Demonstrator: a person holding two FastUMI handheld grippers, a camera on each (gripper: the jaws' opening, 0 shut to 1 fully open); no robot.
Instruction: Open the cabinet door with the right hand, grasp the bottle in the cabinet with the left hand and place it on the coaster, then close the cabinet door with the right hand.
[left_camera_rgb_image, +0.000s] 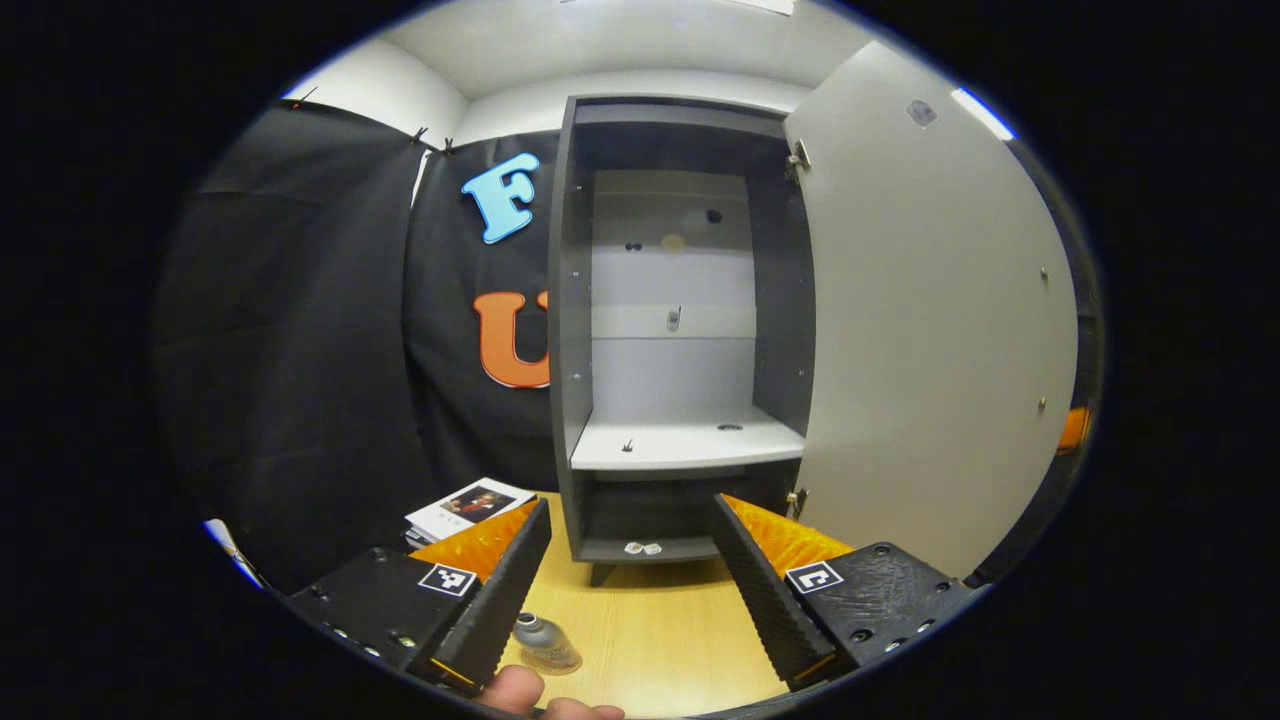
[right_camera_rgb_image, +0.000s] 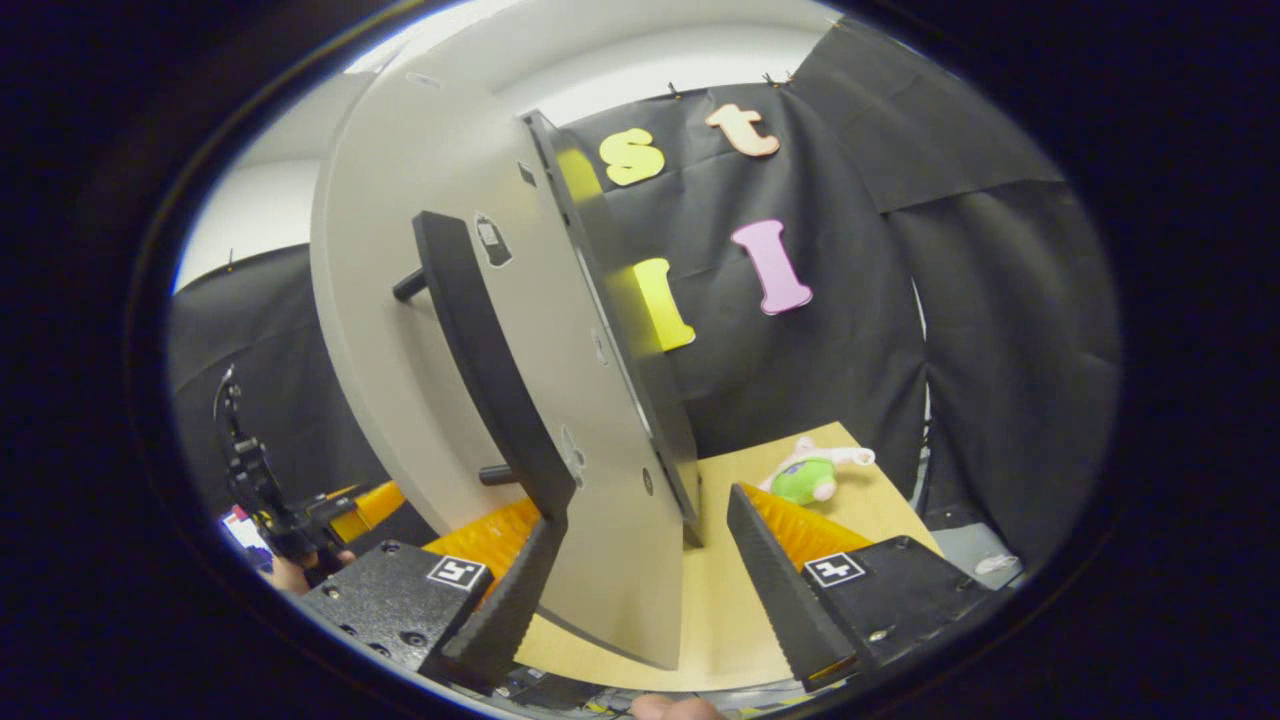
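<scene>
Bottle (left_camera_rgb_image: 545, 645) sits on the surface just below my left claw (left_camera_rgb_image: 632, 575), which is spread and empty. Cabinet door (right_camera_rgb_image: 480, 330) stands open, its edge between my right claw's (right_camera_rgb_image: 640, 580) spread fingers. Risk: closing it off-centre, fingers slip off the handle (right_camera_rgb_image: 490, 370).

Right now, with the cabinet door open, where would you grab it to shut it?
By the long dark handle, mid-bar between its two posts, coming from the door's outer face. The bar stands off the panel, leaving room for one of the jaws behind it.
</scene>
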